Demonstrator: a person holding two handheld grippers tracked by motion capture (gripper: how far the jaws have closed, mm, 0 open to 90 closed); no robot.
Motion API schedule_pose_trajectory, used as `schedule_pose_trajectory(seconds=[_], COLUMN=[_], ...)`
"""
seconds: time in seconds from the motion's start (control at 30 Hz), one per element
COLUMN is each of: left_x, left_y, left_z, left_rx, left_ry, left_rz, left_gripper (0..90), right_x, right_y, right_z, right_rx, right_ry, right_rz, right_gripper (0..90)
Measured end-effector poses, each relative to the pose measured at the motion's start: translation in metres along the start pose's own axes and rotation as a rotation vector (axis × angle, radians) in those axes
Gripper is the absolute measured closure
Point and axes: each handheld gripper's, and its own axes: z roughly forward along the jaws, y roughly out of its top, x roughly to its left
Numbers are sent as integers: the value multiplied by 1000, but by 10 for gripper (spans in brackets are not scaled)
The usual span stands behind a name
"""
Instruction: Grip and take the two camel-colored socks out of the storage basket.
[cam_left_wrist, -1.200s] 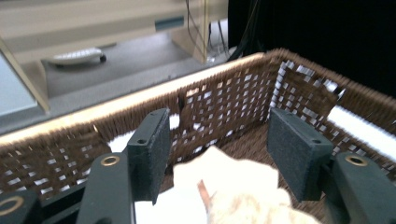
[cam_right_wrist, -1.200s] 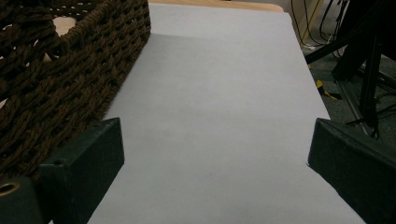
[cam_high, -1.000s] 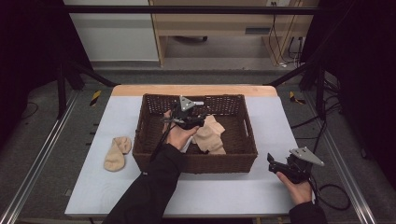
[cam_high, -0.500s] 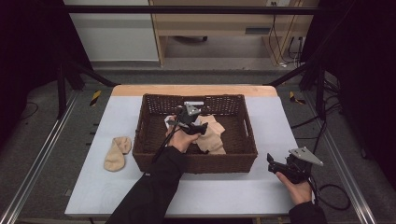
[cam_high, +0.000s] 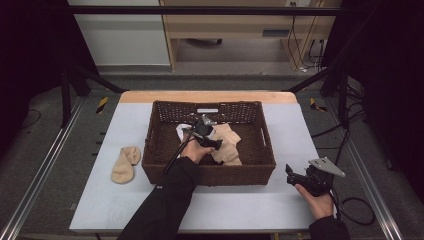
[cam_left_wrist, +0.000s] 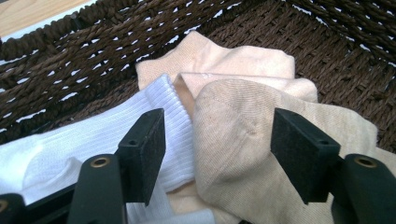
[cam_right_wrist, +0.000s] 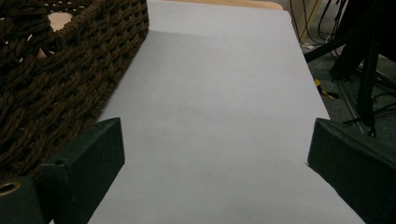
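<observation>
A dark brown wicker basket (cam_high: 210, 174) stands mid-table. Inside it lie beige socks (cam_high: 229, 145) and a white sock (cam_high: 181, 131). My left gripper (cam_high: 215, 144) is down in the basket, open, its jaws straddling the spot where the white ribbed sock (cam_left_wrist: 98, 140) meets a beige sock (cam_left_wrist: 238, 144); nothing is pinched between them. A further beige sock (cam_left_wrist: 210, 58) lies behind, against the basket wall (cam_left_wrist: 70, 51). My right gripper (cam_high: 294, 176) rests open at the table's front right, over bare table (cam_right_wrist: 215, 116), with the basket's side (cam_right_wrist: 56, 79) to its left.
A folded beige sock pair (cam_high: 125, 163) lies on the pale table left of the basket. The table's wooden far edge (cam_high: 207, 96) runs behind the basket. Cables and a black frame leg (cam_right_wrist: 369, 70) stand off the right side.
My left gripper has moved nearer and lower inside the basket, onto the socks. The right gripper has stayed put.
</observation>
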Motion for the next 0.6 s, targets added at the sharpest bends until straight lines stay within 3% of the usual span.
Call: schedule_pose_trajectory(seconds=[0.17,0.2,0.37,0.6], left_x=[-2,-2,-4,-3], left_y=[1,2,2,4], left_z=[1,1,5,1], left_rx=[25,33,86,109], left_ry=[8,10,-38,-51], left_rz=[37,49,89,89], left_gripper=[422,479,583,823], right_x=[0,0,0,0], right_y=[0,0,0,0], right_z=[0,0,0,0], right_rx=[0,1,1,0], right_ry=[3,4,4,4], right_rz=[-3,-3,-3,-3], right_gripper=[43,43,44,44])
